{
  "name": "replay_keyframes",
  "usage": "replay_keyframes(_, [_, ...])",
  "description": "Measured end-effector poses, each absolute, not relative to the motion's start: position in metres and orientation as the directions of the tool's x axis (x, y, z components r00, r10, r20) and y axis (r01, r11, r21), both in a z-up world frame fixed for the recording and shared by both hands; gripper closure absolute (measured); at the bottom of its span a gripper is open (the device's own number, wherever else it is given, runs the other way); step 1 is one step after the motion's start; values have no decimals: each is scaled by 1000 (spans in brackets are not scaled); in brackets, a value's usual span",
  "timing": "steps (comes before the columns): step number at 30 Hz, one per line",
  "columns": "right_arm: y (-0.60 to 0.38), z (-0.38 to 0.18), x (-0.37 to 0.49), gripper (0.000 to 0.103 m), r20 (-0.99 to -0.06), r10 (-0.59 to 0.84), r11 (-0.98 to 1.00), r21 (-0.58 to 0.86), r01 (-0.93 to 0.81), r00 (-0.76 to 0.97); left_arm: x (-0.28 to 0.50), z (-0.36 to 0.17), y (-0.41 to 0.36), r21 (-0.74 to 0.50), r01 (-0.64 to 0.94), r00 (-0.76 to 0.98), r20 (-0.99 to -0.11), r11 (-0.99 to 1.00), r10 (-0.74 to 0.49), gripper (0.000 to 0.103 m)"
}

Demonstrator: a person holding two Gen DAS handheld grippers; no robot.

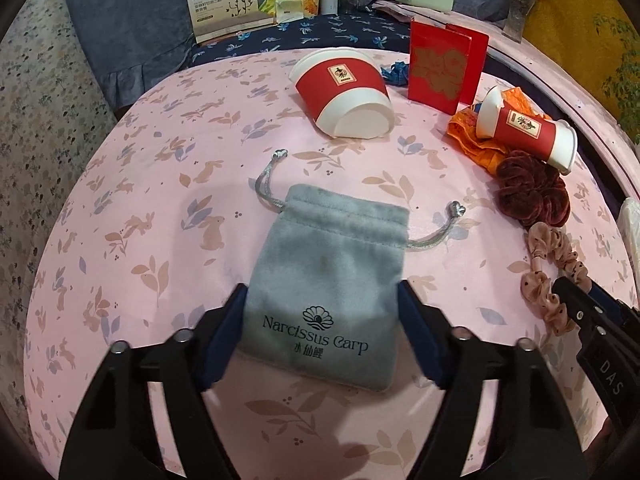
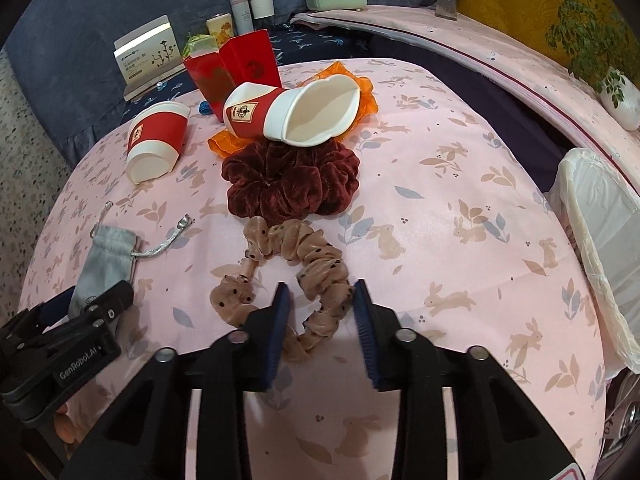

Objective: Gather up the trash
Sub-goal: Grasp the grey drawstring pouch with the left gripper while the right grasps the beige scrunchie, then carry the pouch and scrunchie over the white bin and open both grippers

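- The left gripper point(image 1: 320, 304) is wide open, its blue pads on either side of a grey velvet drawstring pouch point(image 1: 324, 280) lying flat on the pink rabbit-print tablecloth point(image 1: 160, 184); it grips nothing, and looks poised to close on the pouch.
- The right gripper point(image 2: 320, 304) is open too, straddling one side of a beige dotted scrunchie point(image 2: 288, 276), holding nothing.
- The likely trash, two crushed red-and-white paper cups, lies farther back: one cup point(image 2: 158, 140) on its side alone, the other cup point(image 2: 280, 110) resting on orange fabric point(image 2: 362, 92) above a maroon velvet scrunchie point(image 2: 288, 182).
- A white-lined bin point(image 2: 600, 248) sits at the table's right edge, probably the cups' destination.
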State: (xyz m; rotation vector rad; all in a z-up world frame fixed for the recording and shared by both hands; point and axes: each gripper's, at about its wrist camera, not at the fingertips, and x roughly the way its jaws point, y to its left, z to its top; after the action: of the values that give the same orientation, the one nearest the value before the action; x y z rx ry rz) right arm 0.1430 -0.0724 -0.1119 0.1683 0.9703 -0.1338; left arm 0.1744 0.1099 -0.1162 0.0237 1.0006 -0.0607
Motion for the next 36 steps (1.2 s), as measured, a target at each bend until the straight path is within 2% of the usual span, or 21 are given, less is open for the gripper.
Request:
replay_keyframes(1, [-73, -112, 142, 85, -829, -34, 979, 83, 185, 558, 174, -115, 109, -19, 76, 535, -843, 997, -57, 59])
replay_keyframes(2, [-72, -112, 141, 87, -830, -28, 980, 87, 180, 556, 172, -113, 107, -24, 83, 534, -843, 996, -65, 65])
replay_keyframes(4, [-72, -111, 138, 91, -832, -16, 981, 95, 172, 555, 170, -112, 104, -48, 103, 525, -846, 994, -95, 85])
replay_keyframes(6, [-72, -109, 134, 92, -832, -4, 981, 105, 164, 555, 168, -111, 101, -64, 111, 516, -849, 992, -113, 91])
replay_keyframes(10, [-74, -99, 123, 92, -817, 3, 979, 119, 163, 577, 162, -105, 98, -135, 118, 494, -851, 984, -176, 93])
replay_keyframes(17, [-93, -69, 105, 92, -772, -6, 970, 149, 190, 636, 147, -76, 76, -163, 164, 523, -822, 973, -226, 93])
replay_keyframes(36, [-188, -8, 47, 92, -666, -123, 926, 189, 326, 736, 112, -12, -50, -143, 400, 554, -749, 905, -363, 93])
